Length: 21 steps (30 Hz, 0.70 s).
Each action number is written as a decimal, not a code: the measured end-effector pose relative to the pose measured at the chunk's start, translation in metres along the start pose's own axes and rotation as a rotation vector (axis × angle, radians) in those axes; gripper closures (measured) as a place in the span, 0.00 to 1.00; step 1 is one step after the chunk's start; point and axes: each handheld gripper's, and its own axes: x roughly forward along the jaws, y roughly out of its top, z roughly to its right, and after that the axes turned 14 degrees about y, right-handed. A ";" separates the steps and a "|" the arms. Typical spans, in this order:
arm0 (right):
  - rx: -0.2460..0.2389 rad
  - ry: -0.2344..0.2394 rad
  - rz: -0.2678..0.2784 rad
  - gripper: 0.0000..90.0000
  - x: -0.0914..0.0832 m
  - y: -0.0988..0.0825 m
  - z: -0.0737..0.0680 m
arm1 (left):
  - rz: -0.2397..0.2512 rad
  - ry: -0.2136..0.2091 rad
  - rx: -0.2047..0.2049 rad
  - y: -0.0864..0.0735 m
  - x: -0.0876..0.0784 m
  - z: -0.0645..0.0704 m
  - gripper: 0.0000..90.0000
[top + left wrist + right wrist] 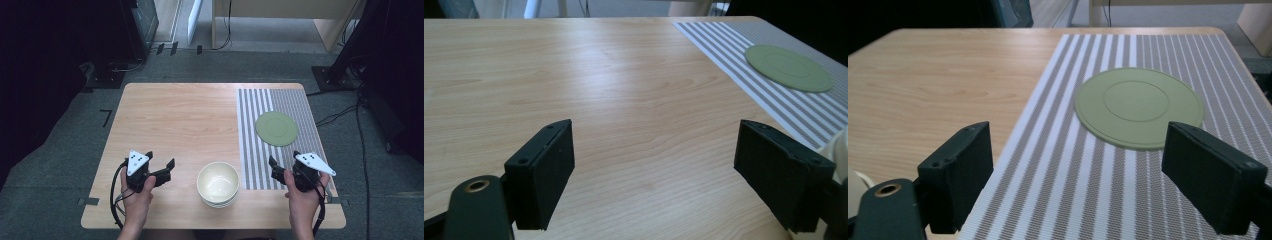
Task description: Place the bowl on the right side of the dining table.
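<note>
A cream bowl, apparently the top of a small stack, sits near the front edge of the wooden table. A flat green plate lies on a grey-and-white striped mat at the right. My left gripper rests left of the bowl, open, with nothing between its jaws. My right gripper is right of the bowl over the mat's front part, also open with nothing in it. In the left gripper view the gripper faces bare wood, the plate far right. In the right gripper view the gripper faces the plate.
The bowl's rim peeks in at the right edge of the left gripper view and at the lower left of the right gripper view. Bare wood spans the table's left and middle. Cables and furniture legs stand on the floor beyond the table.
</note>
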 end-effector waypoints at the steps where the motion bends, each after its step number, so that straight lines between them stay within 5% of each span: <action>1: 0.008 0.008 0.008 0.15 0.000 0.000 -0.002 | 0.003 -0.003 -0.002 0.000 0.000 0.001 0.18; 14: -0.011 0.096 0.034 0.15 0.011 0.005 -0.035 | -0.010 -0.116 0.007 0.001 -0.002 0.024 0.18; 21: -0.033 0.171 0.007 0.29 0.017 0.003 -0.054 | -0.019 -0.191 0.013 0.001 -0.005 0.040 0.19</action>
